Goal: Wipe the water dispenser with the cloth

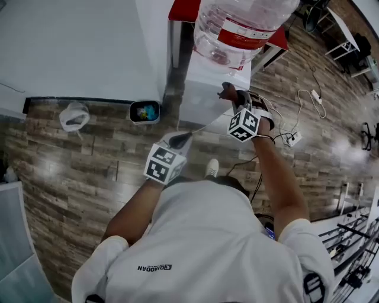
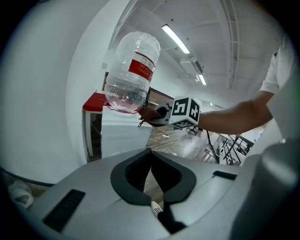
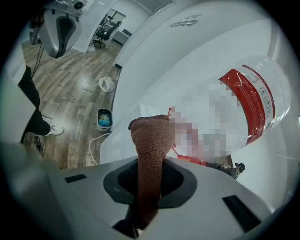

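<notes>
The white water dispenser (image 1: pixel 200 94) stands against the wall with a clear bottle (image 1: pixel 240 26), red-labelled, upside down on top. My right gripper (image 1: pixel 227 93) is shut on a brown cloth (image 3: pixel 151 140) and holds it at the dispenser's top front, just below the bottle (image 3: pixel 255 101). The cloth stands up folded between the jaws. My left gripper (image 1: pixel 181 140) hangs lower, in front of the dispenser (image 2: pixel 123 138) and apart from it, jaws shut on nothing. In the left gripper view, the right gripper (image 2: pixel 153 113) sits under the bottle (image 2: pixel 131 72).
A small bin (image 1: pixel 144 111) with blue contents and a white bag (image 1: pixel 73 116) lie on the wood floor left of the dispenser. A power strip (image 1: pixel 293 139) with cables lies to the right. A red-topped unit (image 1: pixel 182 10) stands behind. My shoe (image 1: pixel 211 168) is near the base.
</notes>
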The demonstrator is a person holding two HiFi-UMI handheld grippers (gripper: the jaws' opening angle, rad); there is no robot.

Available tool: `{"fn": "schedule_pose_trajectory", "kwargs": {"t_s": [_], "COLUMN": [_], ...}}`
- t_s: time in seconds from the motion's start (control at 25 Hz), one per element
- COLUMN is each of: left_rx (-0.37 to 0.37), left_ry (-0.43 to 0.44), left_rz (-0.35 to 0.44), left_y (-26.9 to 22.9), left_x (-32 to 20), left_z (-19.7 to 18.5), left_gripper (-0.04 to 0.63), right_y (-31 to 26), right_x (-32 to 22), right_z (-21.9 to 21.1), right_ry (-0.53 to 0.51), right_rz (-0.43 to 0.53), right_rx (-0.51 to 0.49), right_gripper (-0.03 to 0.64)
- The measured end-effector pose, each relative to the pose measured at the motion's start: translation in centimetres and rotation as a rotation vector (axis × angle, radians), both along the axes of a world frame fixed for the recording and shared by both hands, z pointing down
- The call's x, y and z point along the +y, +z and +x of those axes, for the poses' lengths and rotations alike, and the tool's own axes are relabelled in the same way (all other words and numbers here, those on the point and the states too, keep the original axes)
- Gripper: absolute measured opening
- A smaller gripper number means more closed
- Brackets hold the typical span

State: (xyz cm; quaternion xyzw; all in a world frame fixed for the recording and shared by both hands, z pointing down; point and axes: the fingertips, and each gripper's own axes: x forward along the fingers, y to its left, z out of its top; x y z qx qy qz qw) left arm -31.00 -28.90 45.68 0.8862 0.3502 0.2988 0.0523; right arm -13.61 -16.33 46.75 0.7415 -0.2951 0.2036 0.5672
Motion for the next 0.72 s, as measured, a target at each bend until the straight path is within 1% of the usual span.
{"fn": "schedule_pose_trajectory", "kwargs": {"t_s": [0.12, 0.32, 0.48, 0.6, 0.72], "left_rx": [0.02, 0.022, 0.003, -0.045, -0.075], "left_ry": [-0.045, -0.106, -0.162, -0.191, -0.21], "left_rz": [-0.015, 0.0, 0.027, 0.049, 0.047], "left_y": [-0.7, -1.4, -0.7, 0.9, 1.9], "left_x": [3.5, 7.8, 8.8, 8.8, 8.3], "left_z": [1.1, 1.2, 0.5, -0.8, -1.5], "left_gripper": [-0.011, -0.011, -0.011, -0.011, -0.011], "right_y": [0.7, 2.1, 3.6, 5.8, 7.9], "right_x": [0.9, 1.3, 1.1, 0.8, 0.0], "right_z": [0.5, 0.0, 0.1, -0.8, -1.7], "right_ry": [-0.025, -0.102, -0.156, -0.176, -0.18], "right_rz": [0.011, 0.041, 0.059, 0.067, 0.071], "right_rx": [-0.023, -0.061, -0.072, -0.106, -0.134], "right_gripper": [0.055, 0.055, 0.055, 0.055, 0.055]}}
